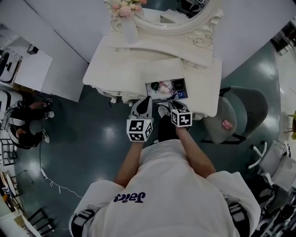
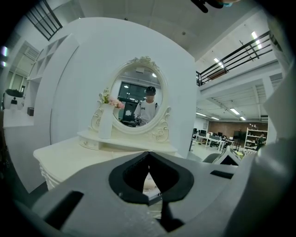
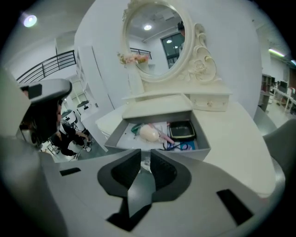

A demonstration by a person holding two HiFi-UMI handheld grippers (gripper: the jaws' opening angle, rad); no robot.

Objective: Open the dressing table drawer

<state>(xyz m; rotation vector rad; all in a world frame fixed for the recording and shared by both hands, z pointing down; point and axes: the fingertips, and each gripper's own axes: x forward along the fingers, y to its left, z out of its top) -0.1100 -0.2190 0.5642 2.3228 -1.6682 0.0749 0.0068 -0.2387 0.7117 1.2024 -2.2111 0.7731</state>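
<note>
The white dressing table (image 1: 118,69) has its middle drawer (image 1: 151,89) pulled out, with small items lying inside. My right gripper (image 1: 172,103) is at the drawer's front edge. In the right gripper view its jaws (image 3: 145,156) stand a narrow gap apart, with a small pale knob pinched between them below the drawer front (image 3: 187,152). My left gripper (image 1: 147,100) hangs just left of it, before the same front edge. Its tips (image 2: 148,155) meet with nothing held.
An oval mirror (image 1: 178,21) and a vase of pink flowers (image 1: 125,10) stand at the table's back. A grey chair (image 1: 243,113) is to the right. A person (image 1: 25,125) sits on the floor far left. The drawer holds a beige puff (image 3: 149,133) and a black case (image 3: 181,130).
</note>
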